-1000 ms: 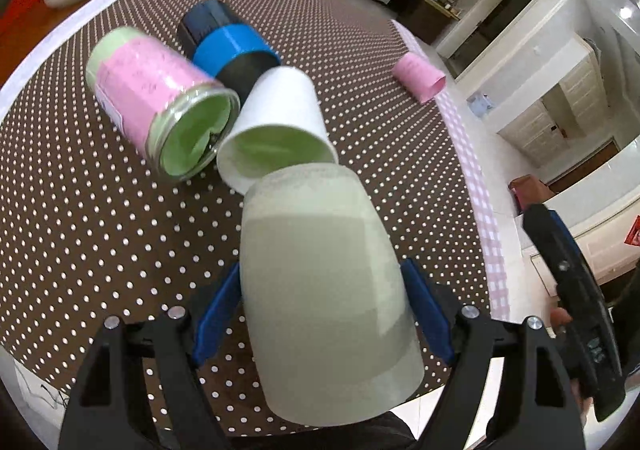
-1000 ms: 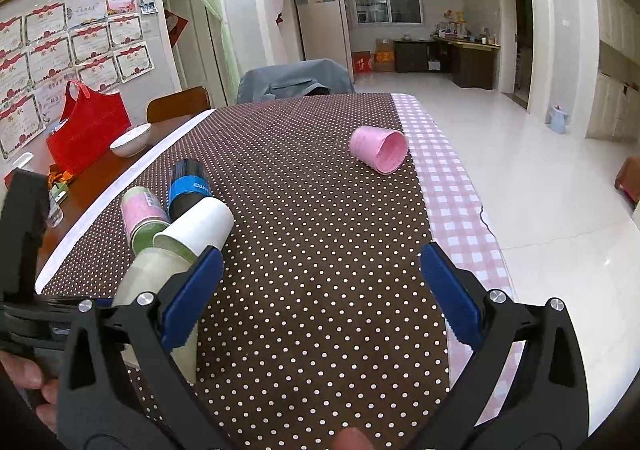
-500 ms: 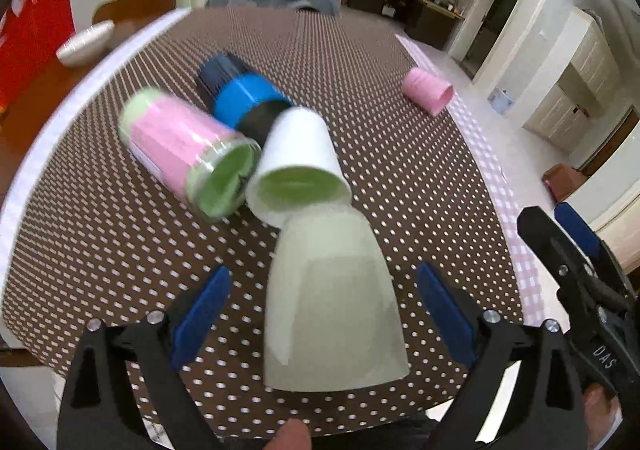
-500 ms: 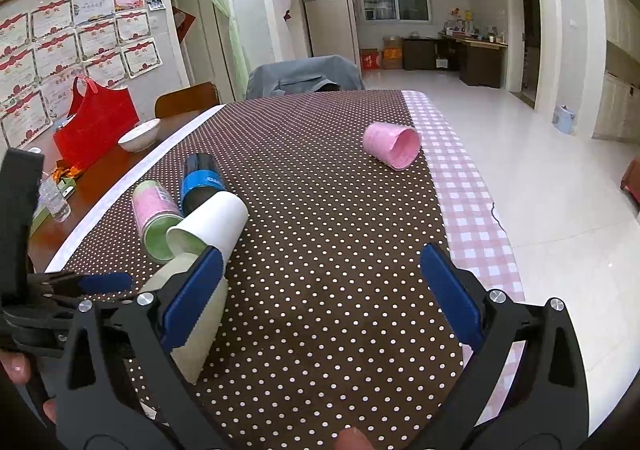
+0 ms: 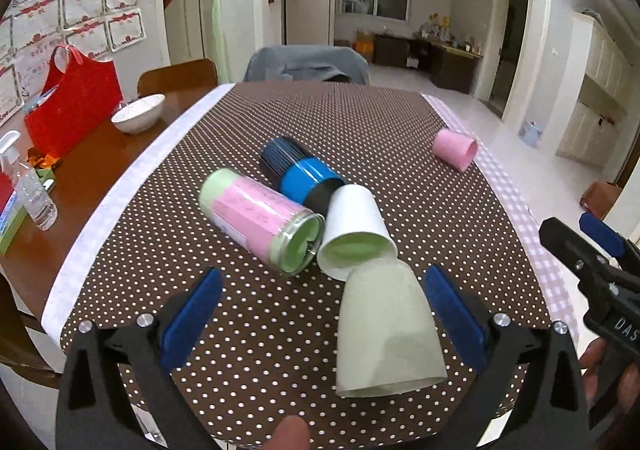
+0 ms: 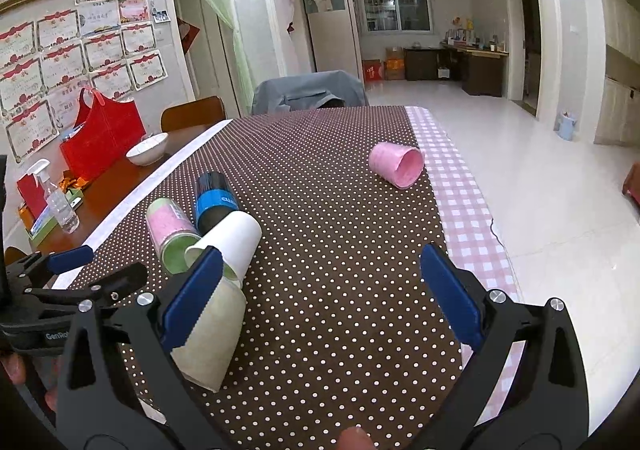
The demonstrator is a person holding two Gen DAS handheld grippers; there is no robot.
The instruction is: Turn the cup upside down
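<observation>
Dotted brown tablecloth (image 5: 360,121), cups and cans lying scattered across it.

Pale green cup (image 5: 386,330) standing mouth-down near the front edge, between the blue pads of the left gripper (image 5: 320,314) but apart from both; jaws spread wide, gripping nothing. Narrow end of the cup close against the rim of a tipped white cup (image 5: 354,226), itself beside a pink-and-green can (image 5: 260,217) and a blue-banded black can (image 5: 300,173). Pink cup (image 6: 396,163) on its side farther off, near the checked border. Right gripper (image 6: 320,298) likewise spread, holding nothing.
</observation>
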